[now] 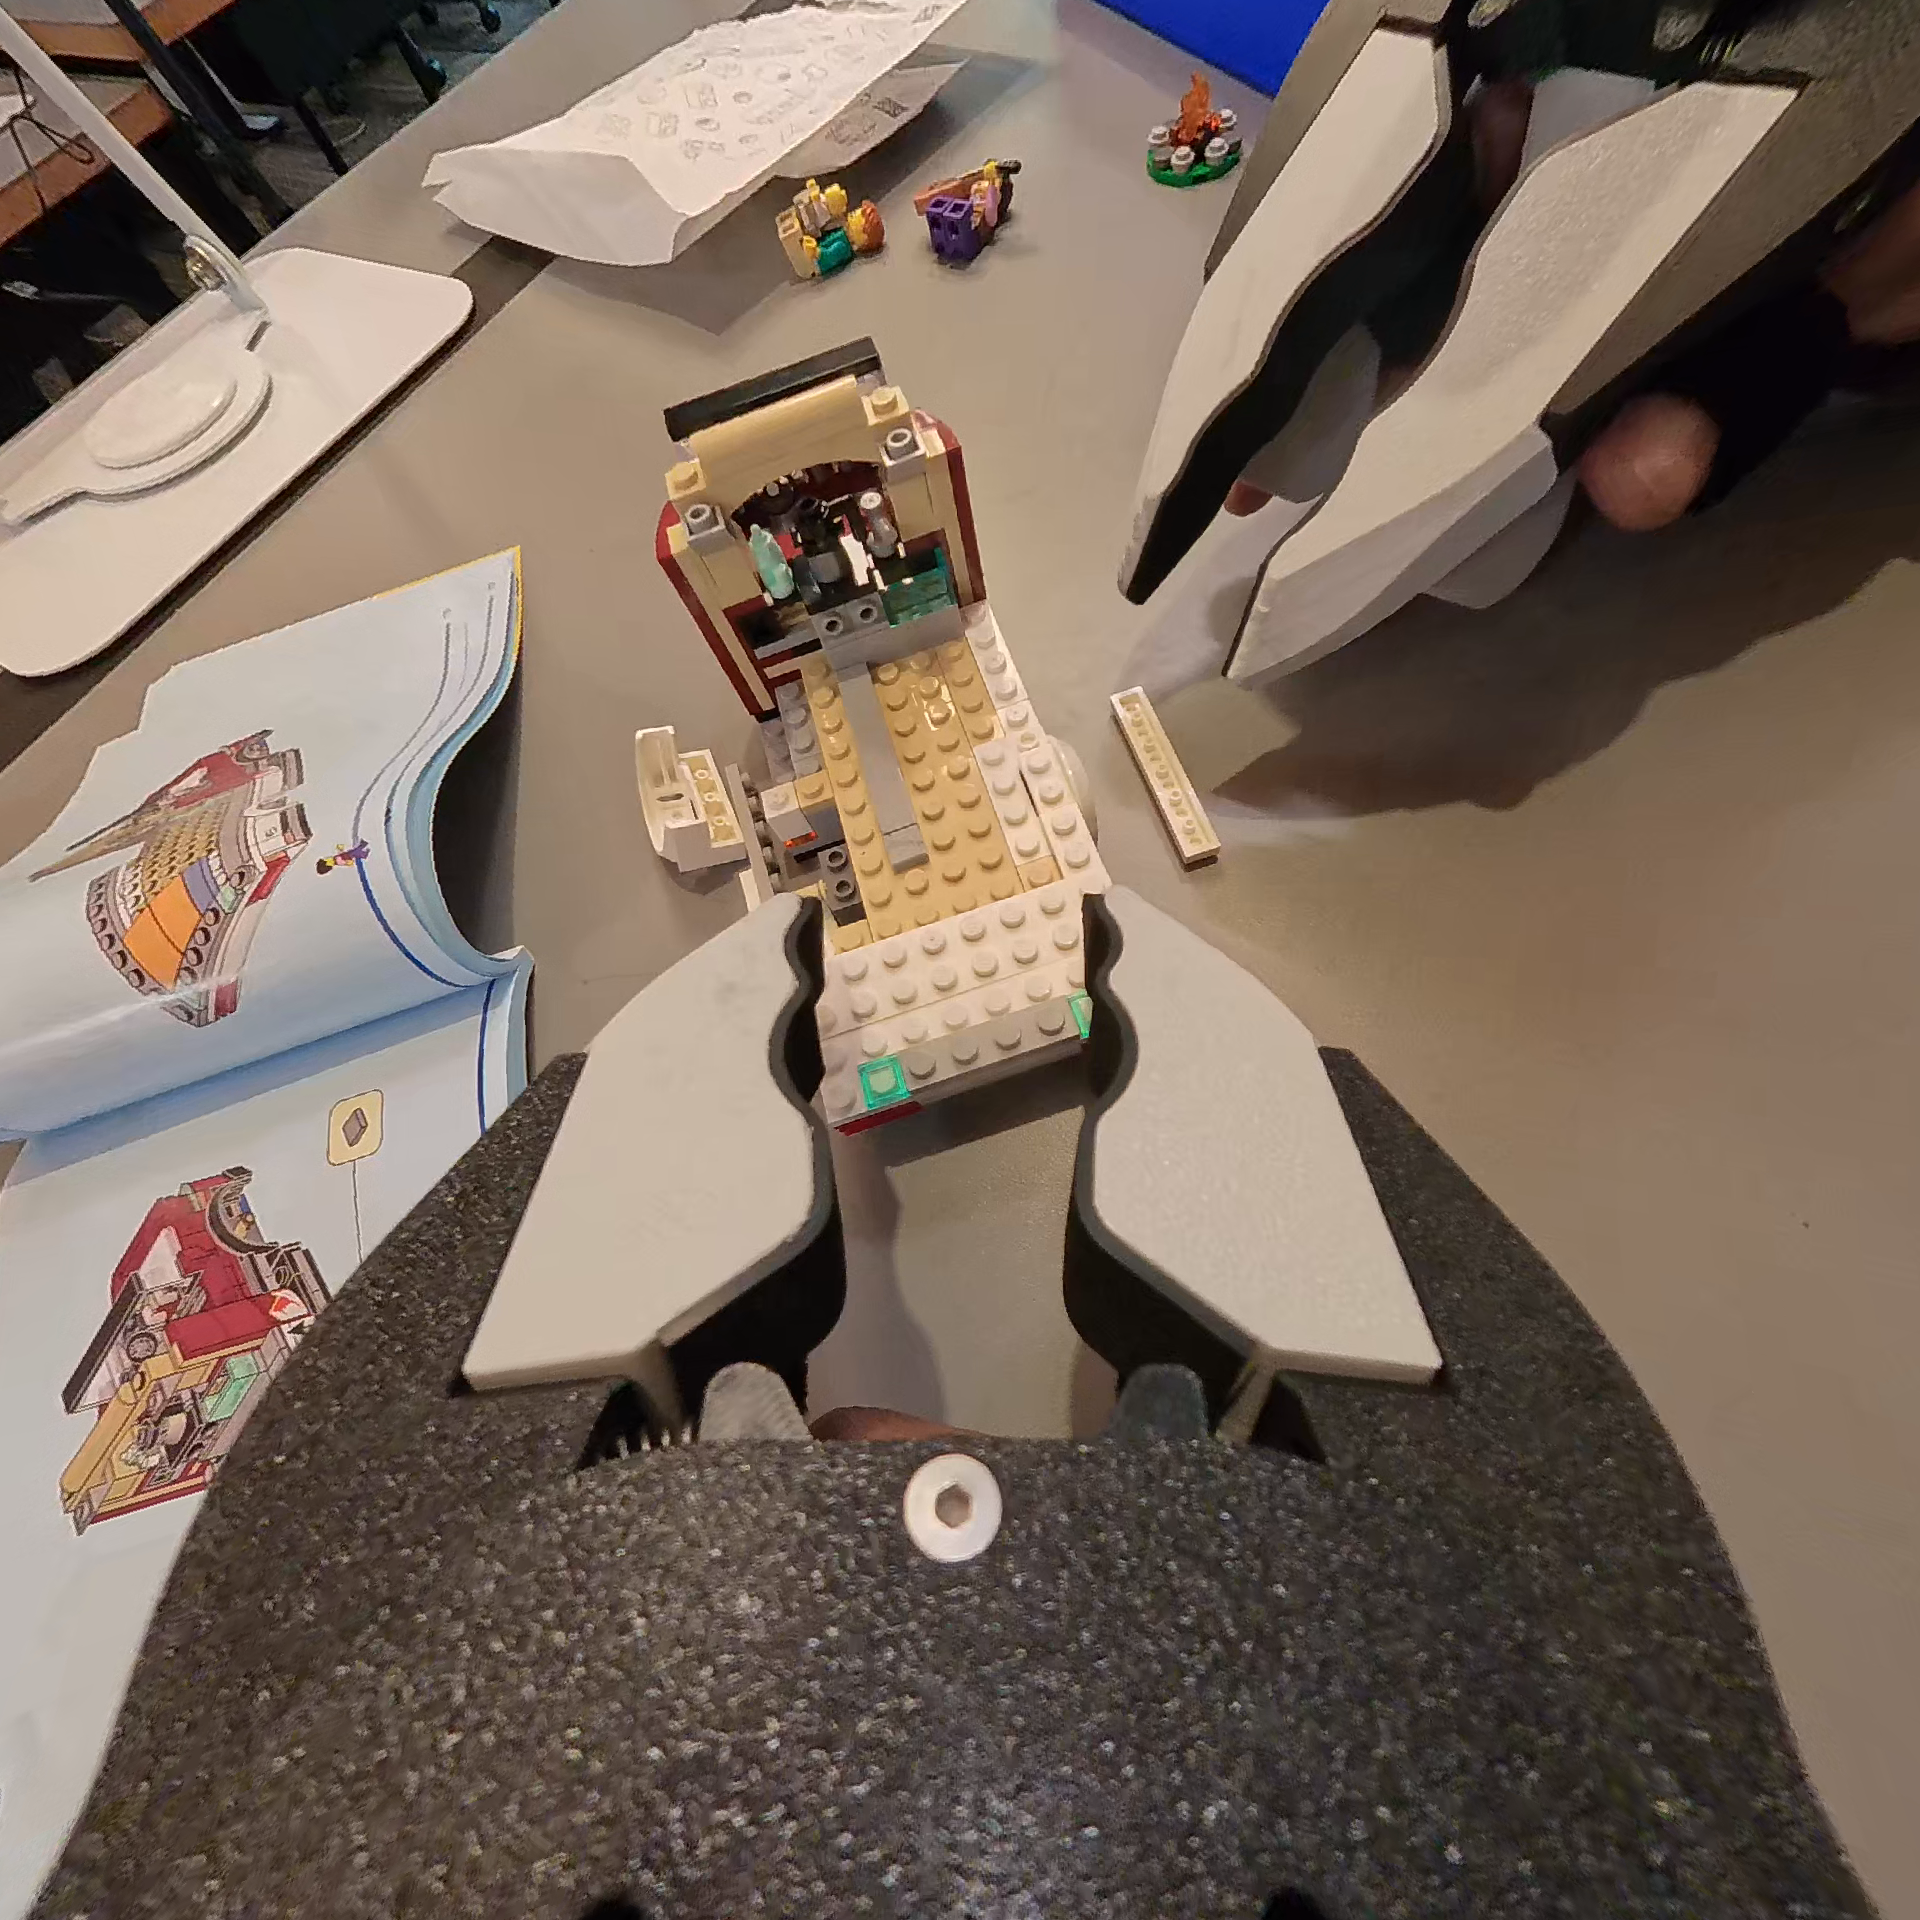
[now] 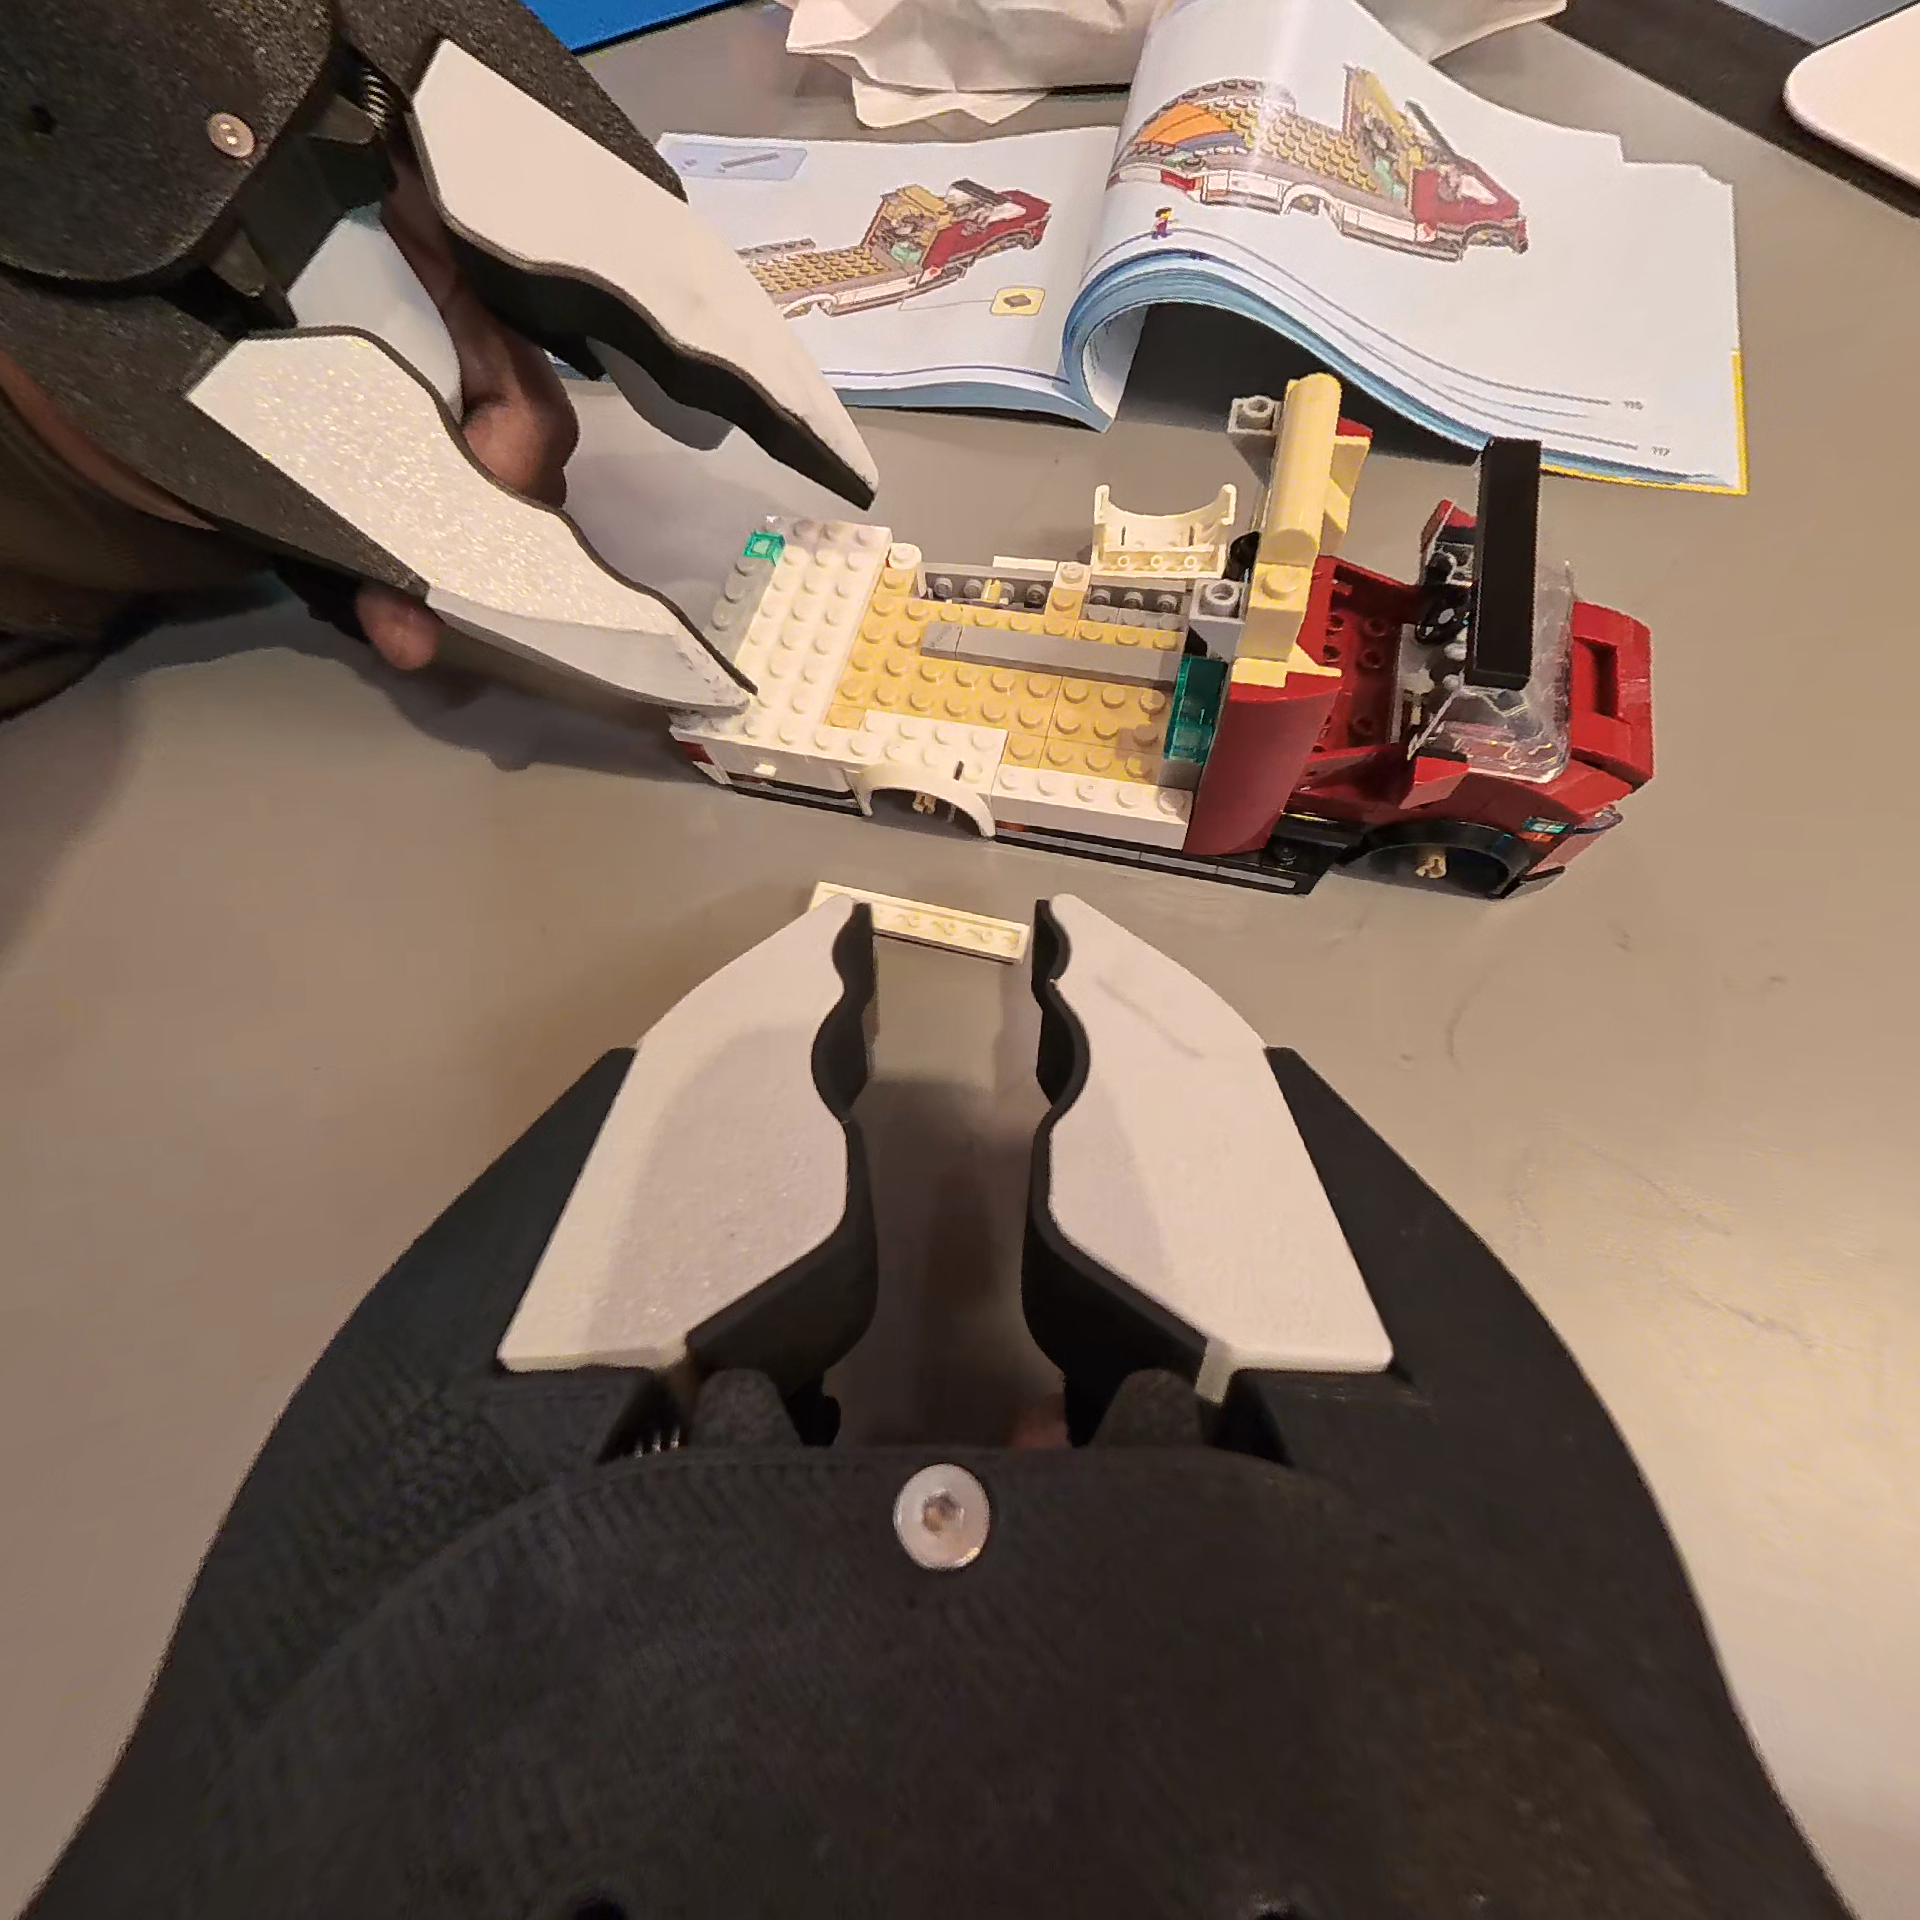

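Grey table (image 2: 312, 1039): plate (image 2: 951, 923) beyond fingers (image 2: 727, 1091), perhaps untouched.

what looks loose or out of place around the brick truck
A white wheel-arch piece lies detached against the truck's far side, and a long white plate lies loose on the table beside it. The truck has no wheels fitted.

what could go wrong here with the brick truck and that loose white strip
1. The left gripper clamps only the rear end of the brick truck; twisting could pop plates off.
2. The white strip lies flat, so the open right gripper may slide it rather than catch it.
3. The loose white arch piece beside the truck could get knocked.
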The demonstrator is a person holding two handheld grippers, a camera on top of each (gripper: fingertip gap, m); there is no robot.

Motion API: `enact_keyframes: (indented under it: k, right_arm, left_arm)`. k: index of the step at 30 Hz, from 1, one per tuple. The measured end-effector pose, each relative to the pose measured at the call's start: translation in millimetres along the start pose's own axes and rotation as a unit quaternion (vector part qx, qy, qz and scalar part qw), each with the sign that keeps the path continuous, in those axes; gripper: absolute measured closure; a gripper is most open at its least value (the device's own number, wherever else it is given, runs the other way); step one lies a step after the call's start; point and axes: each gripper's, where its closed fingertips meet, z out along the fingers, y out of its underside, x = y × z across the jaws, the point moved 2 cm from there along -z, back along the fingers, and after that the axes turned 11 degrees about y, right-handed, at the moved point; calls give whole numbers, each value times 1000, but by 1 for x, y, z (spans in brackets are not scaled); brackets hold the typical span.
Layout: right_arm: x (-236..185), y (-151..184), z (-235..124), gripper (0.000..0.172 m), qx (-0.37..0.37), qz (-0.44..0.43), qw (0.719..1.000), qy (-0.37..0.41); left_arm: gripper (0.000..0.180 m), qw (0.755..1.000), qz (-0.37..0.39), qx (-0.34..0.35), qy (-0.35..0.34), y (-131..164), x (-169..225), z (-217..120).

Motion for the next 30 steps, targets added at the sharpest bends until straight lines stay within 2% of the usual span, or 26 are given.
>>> enact_keyframes:
  k: [15, 30]
  right_arm:
    - [0, -2, -5, 142, 14, 15, 999, -25]
    - [-1, 3, -8, 142, 10, -5, 1000, -16]
  left_arm:
    - [137, 998, -43, 36, -9, -3, -18, -15]
    - [136, 996, -87, -10, 28, 12, -12, -6]
